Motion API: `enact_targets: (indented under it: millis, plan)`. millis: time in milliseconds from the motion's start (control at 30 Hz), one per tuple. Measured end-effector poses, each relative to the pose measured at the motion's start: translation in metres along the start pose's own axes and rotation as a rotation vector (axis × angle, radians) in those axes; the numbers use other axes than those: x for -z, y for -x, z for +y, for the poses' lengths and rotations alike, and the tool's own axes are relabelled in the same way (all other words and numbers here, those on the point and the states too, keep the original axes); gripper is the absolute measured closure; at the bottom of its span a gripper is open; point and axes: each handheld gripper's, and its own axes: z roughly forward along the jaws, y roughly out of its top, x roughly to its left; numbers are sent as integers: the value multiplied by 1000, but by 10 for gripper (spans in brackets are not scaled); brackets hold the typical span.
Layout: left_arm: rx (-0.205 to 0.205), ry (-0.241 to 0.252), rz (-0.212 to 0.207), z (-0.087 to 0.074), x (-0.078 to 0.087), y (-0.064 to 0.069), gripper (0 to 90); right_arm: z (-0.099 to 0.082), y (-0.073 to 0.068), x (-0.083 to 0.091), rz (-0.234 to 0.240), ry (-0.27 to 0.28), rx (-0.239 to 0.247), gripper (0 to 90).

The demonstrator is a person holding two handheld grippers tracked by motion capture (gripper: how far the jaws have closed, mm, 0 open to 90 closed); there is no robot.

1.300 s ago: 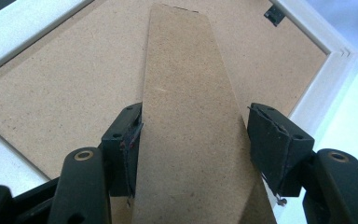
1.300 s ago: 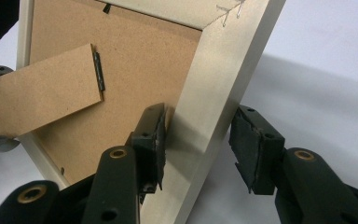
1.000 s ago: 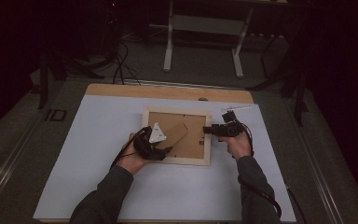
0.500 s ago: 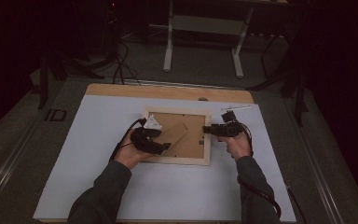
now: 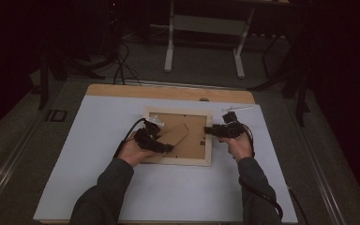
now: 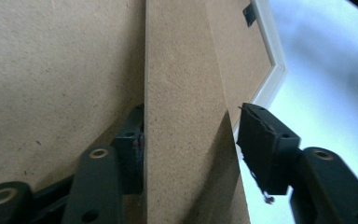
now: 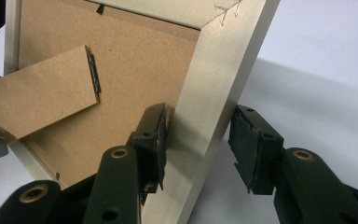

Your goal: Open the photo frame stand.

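Brown fibreboard was what I faced on the counter [image 5: 98, 187]: a picture frame [image 5: 209, 140] lay back-side up on the white sheet [image 5: 168, 197], pale wooden border all round, its backing board [image 7: 140, 74] showing. My left claw [image 5: 168, 148] sat over the frame's near-left part, and in the left gripper view the fold-out stand [image 6: 182, 116] ran up between my two black jaws, one jaw tight against its left edge, the other standing a little off to the right, so I was spread around it and not yet squeezing. My left hand [image 5: 133, 152] rested at the frame's left edge. Over on the other side, my right claw [image 5: 211, 131] straddled the frame's right border; the right gripper view had that pale wooden rail [image 7: 205, 116] slanting up between my jaws, the left pad touching its inner face, the right pad clear of the outer face, jaws parted around it. That same view showed the stand hinged to the backing board by a small dark metal hinge [image 7: 93, 72], swung partly up off the board, with staples at the frame's mitred corner [image 7: 227, 11]. My right hand [image 5: 240, 145] sat just beside the frame's right edge on the white sheet.
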Motion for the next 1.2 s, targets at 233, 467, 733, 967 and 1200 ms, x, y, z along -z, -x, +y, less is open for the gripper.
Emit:
enact_targets:
  millis: [233,467,733,967,1200]
  plan:
    - [-23,-10,28,1,1,3,521,1,-2,1,-6,0,9,563]
    - [-40,-11,41,1,1,5,525,1,-4,2,-14,3,19,563]
    - [-65,0,76,4,0,9,535,4,-7,8,-48,27,46,569]
    - [-74,15,106,7,-2,13,544,6,-9,13,-73,48,62,576]
    - [-84,13,120,11,-4,14,599,8,-13,19,-92,84,91,588]
